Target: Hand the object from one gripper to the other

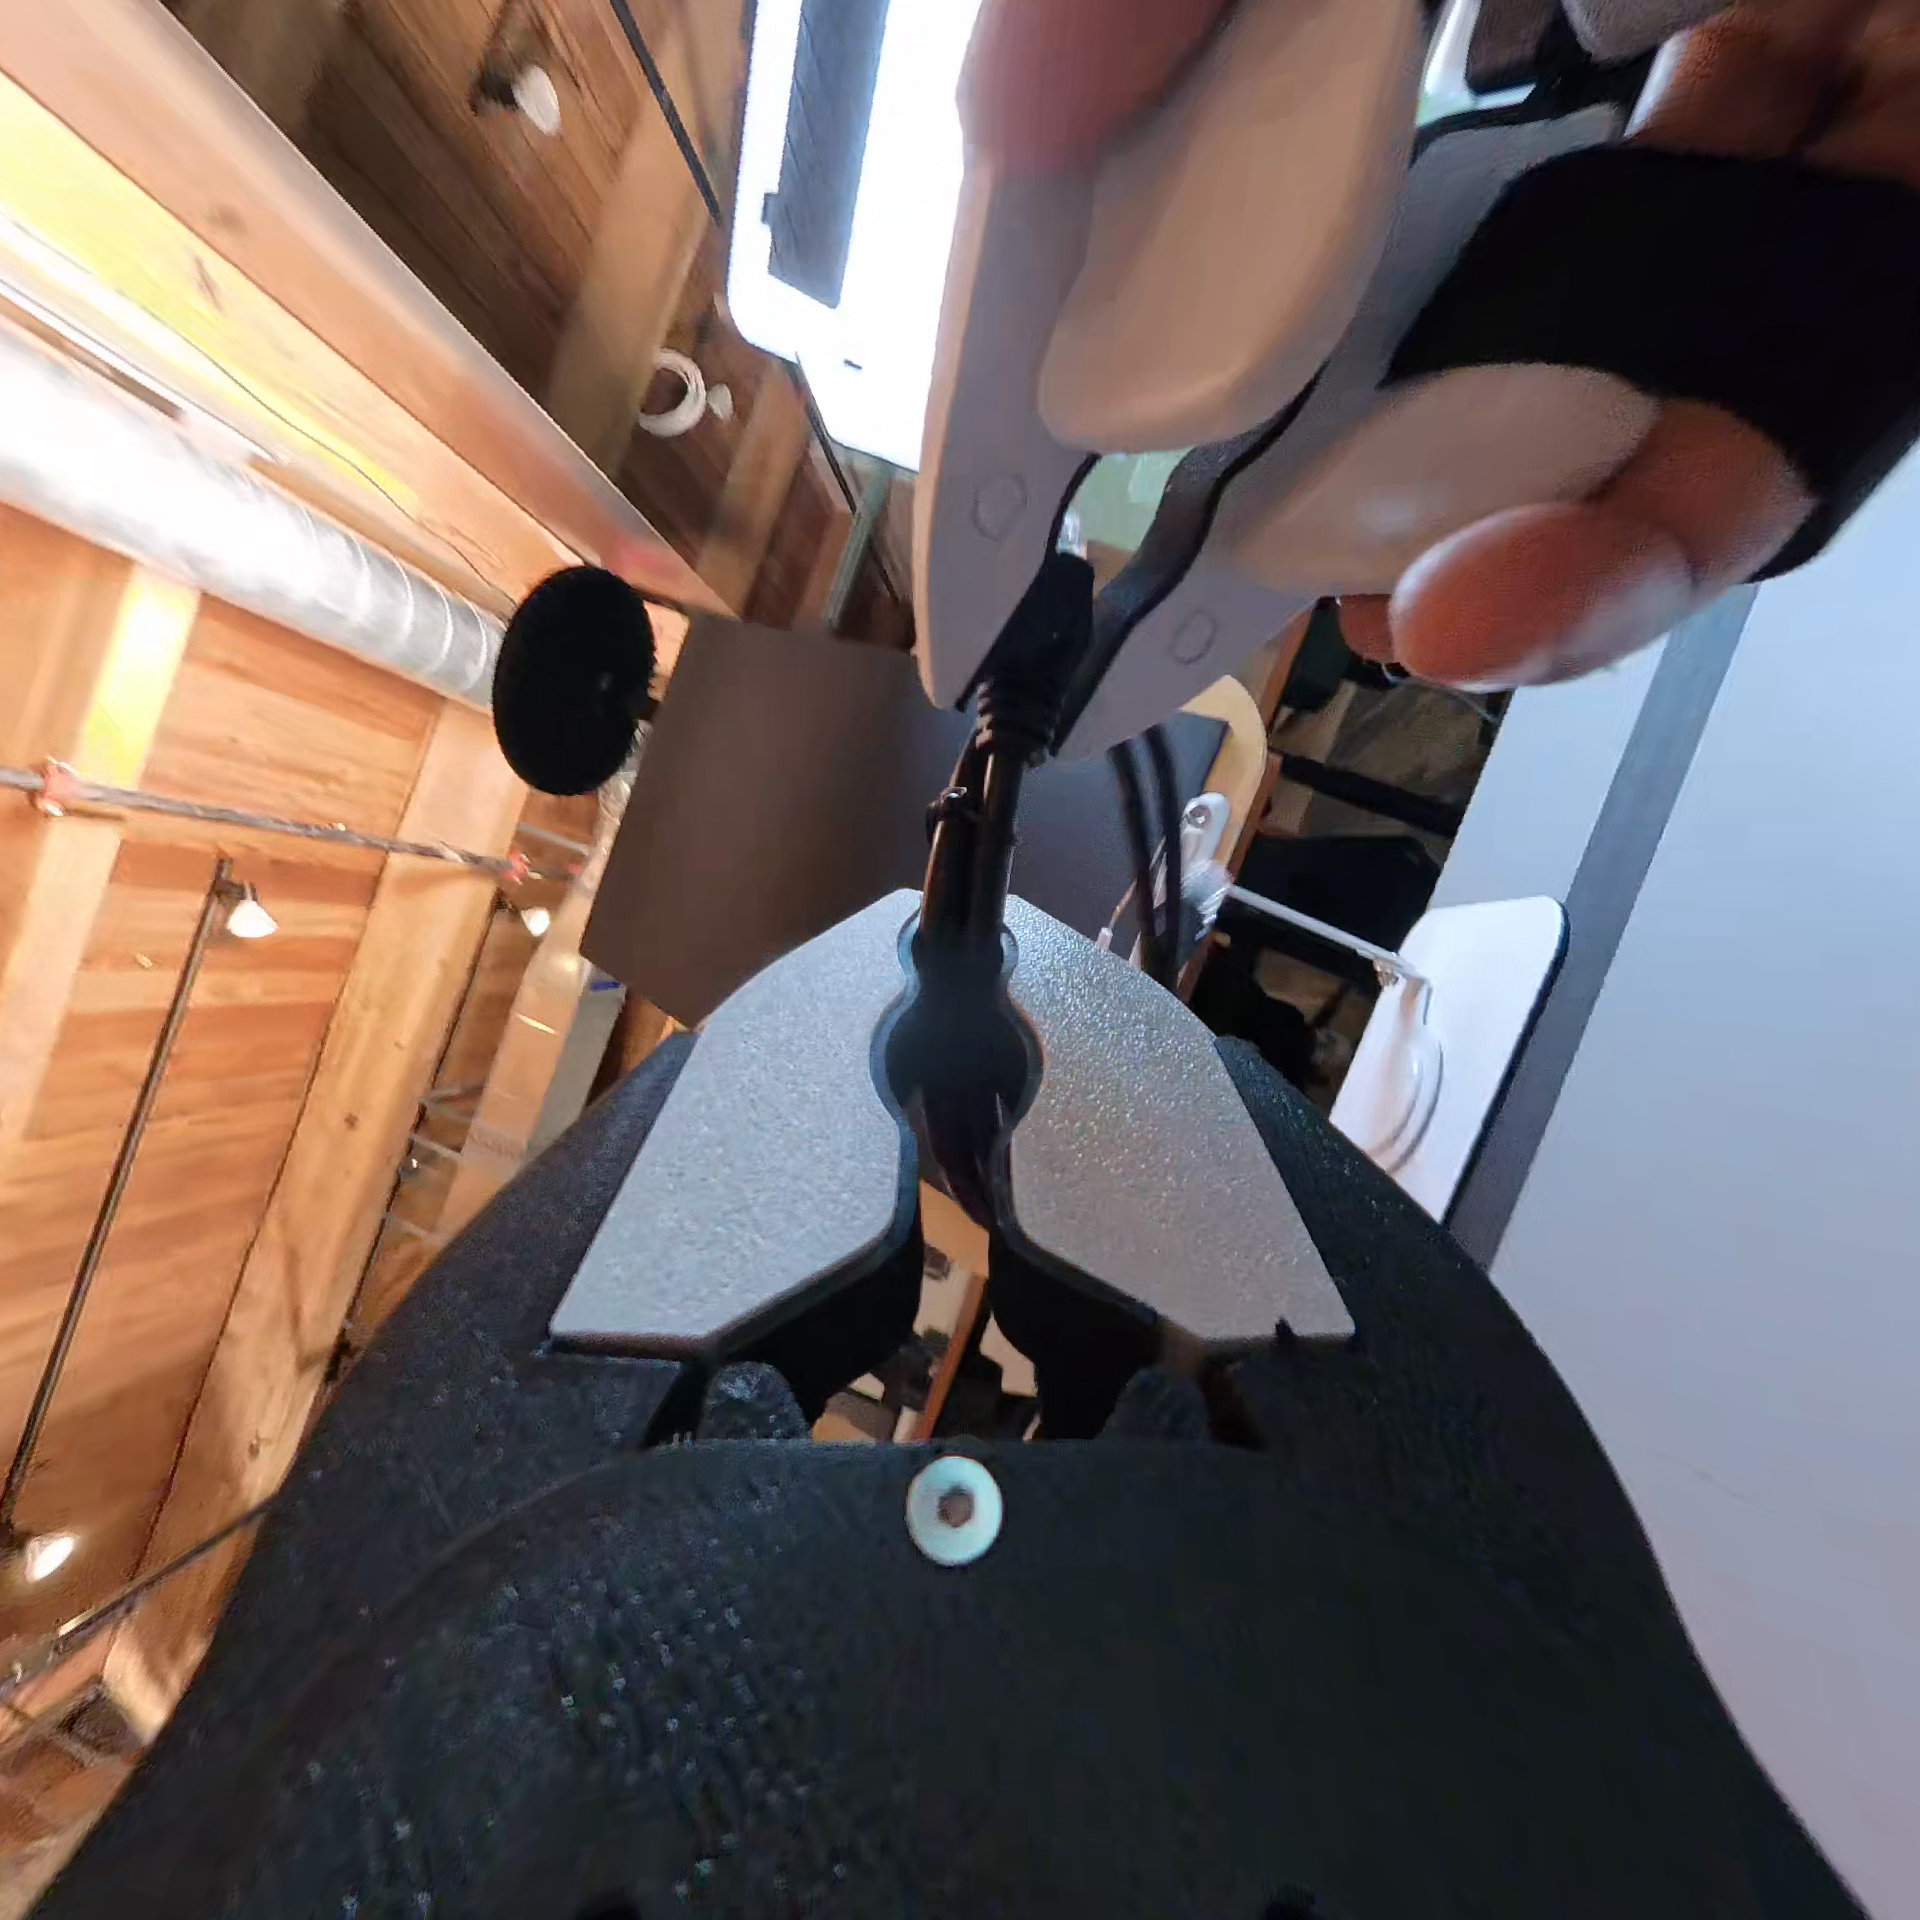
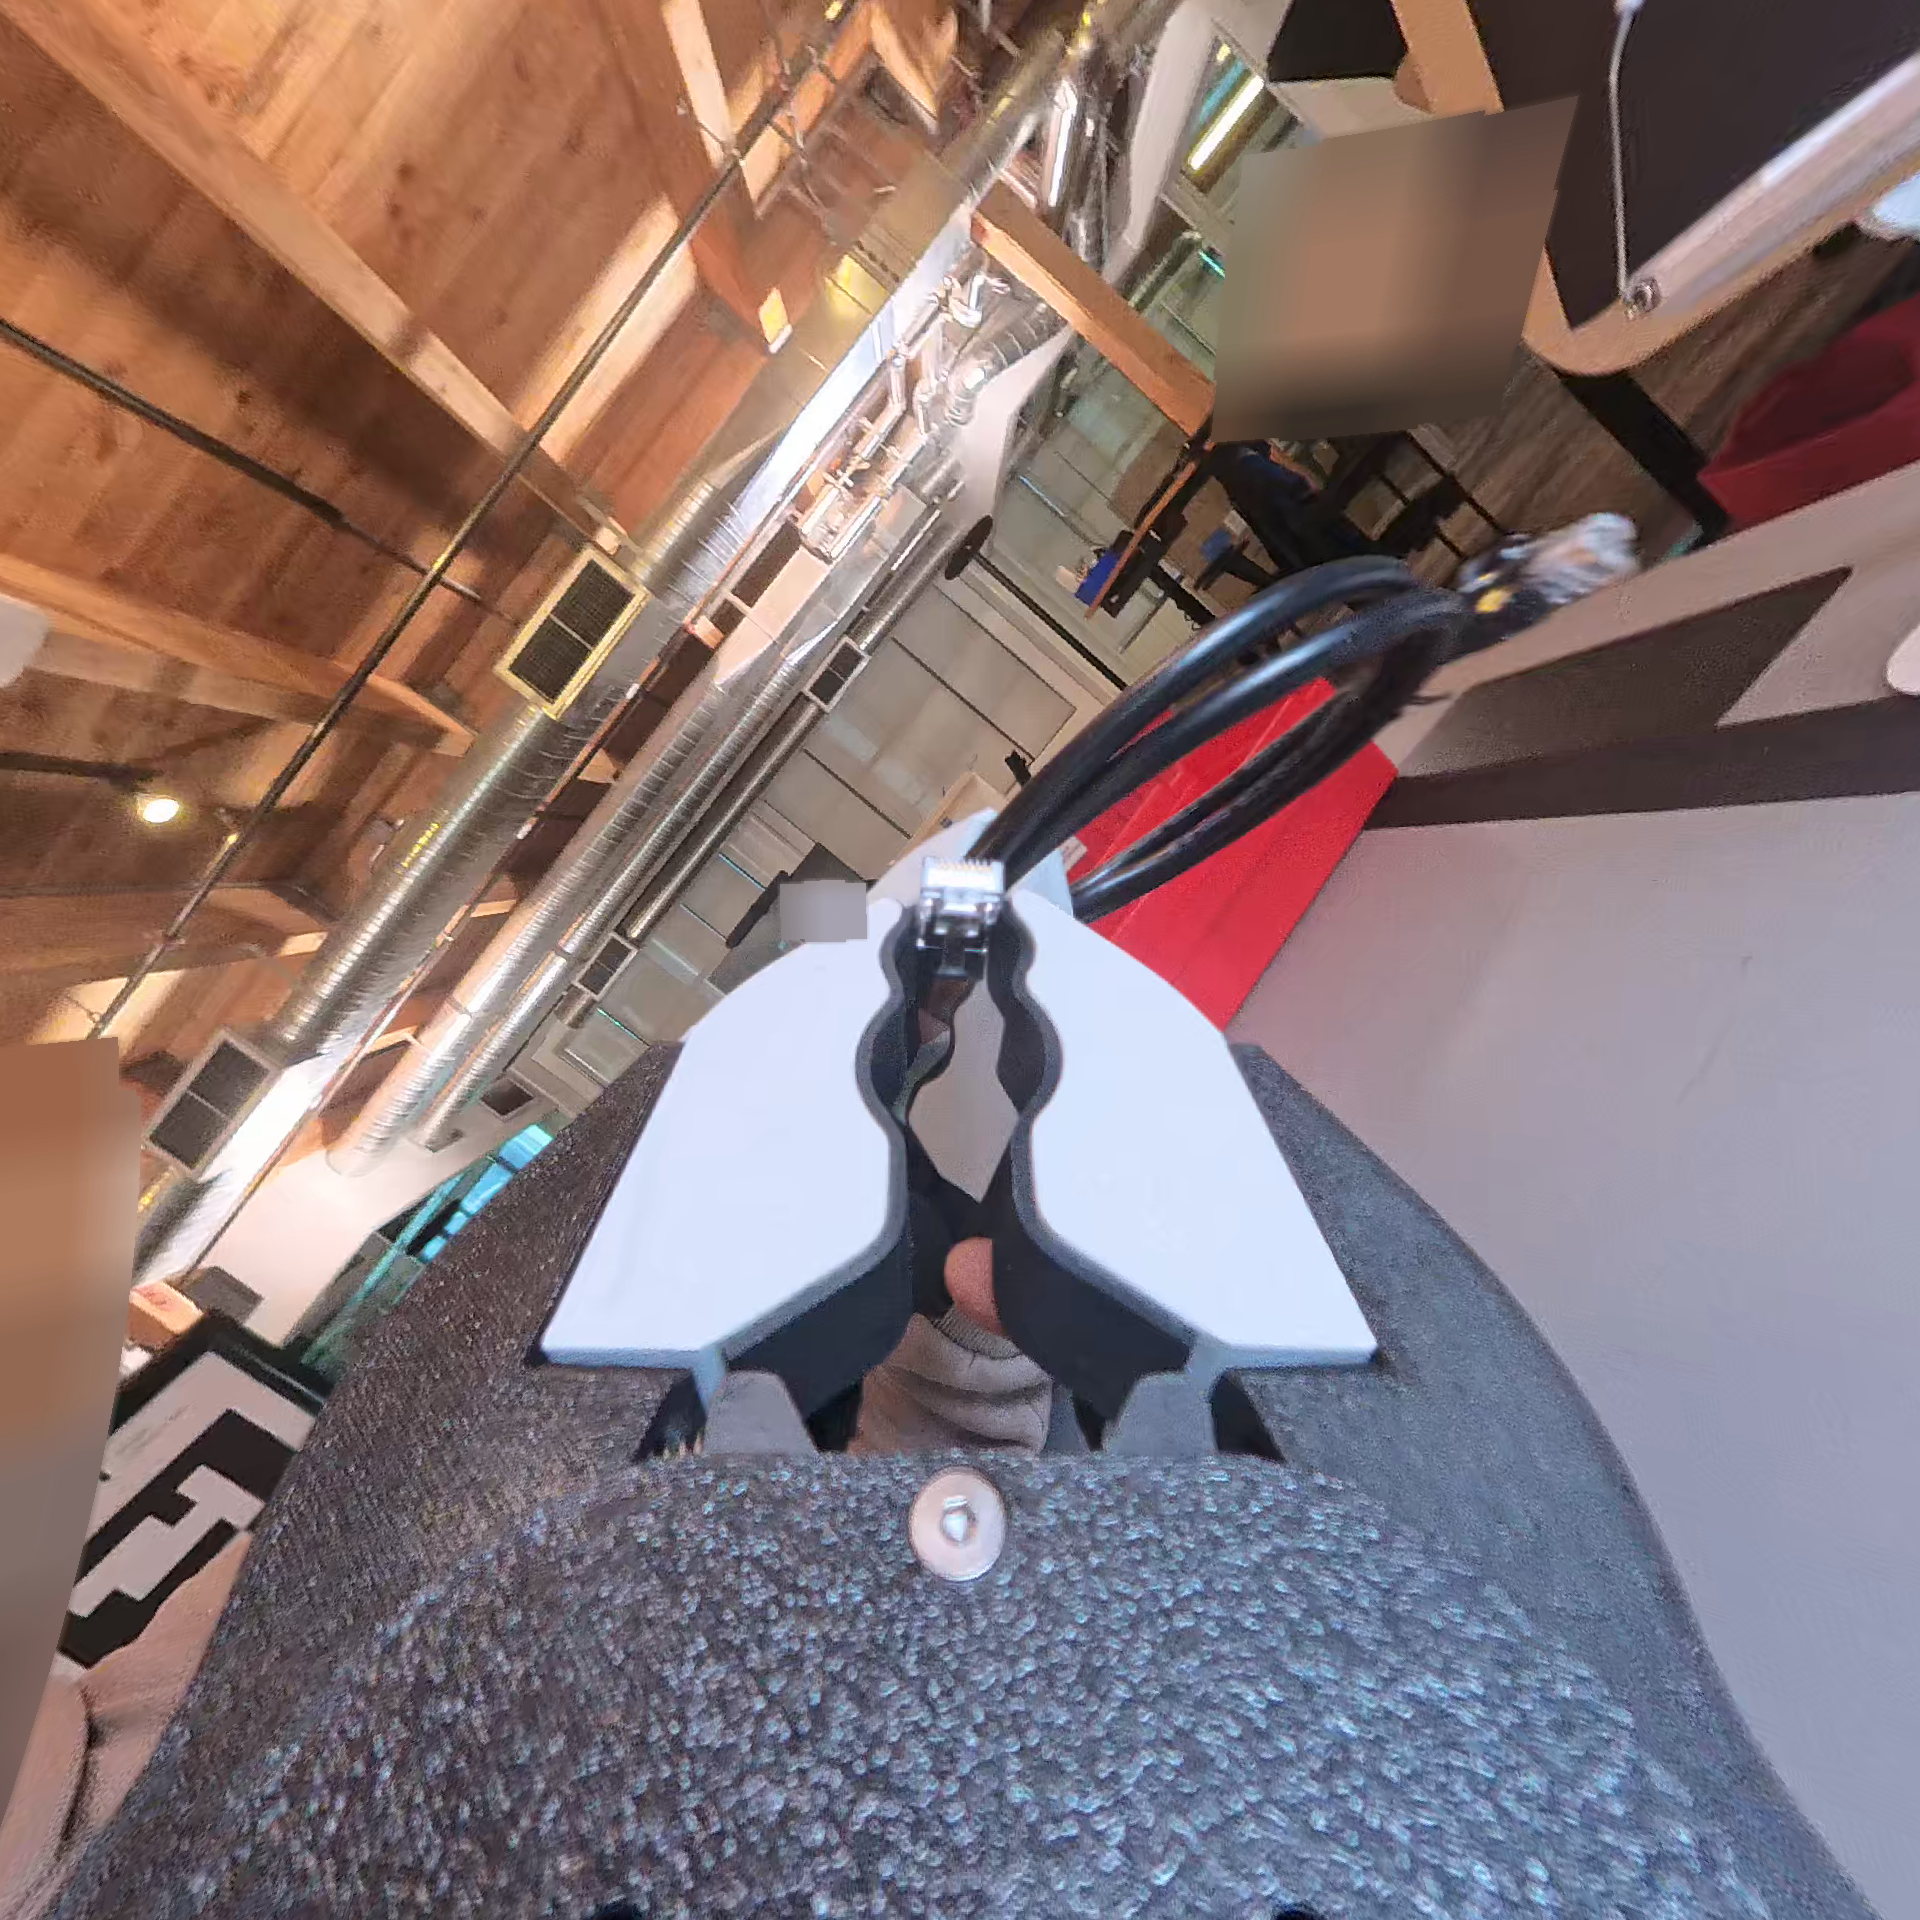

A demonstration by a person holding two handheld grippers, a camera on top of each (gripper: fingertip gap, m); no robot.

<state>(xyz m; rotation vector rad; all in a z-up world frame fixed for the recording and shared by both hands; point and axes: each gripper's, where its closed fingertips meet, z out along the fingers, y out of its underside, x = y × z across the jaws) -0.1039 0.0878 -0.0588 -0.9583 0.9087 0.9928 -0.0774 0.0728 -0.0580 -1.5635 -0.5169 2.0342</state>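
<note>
- Left wrist view: the left gripper (image 1: pixel 961 997) is clamped on the black cable (image 1: pixel 977 831); beyond it, the right gripper (image 1: pixel 1039 675) pinches the plug end.
- Cable (image 2: pixel 1226 707): light, floppy, loops away; its stiff plug (image 2: pixel 961 904) is the best hold.

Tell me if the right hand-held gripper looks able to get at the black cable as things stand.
Yes, it seems so: the right hand-held gripper is already shut on the black cable's clear plug, while the left hand-held gripper grips the bundle lower down. Nothing blocks it.

Grey fingers (image 1: pixel 748 1132) on textured black bodies, each with a silver screw (image 1: pixel 954 1509).
</note>
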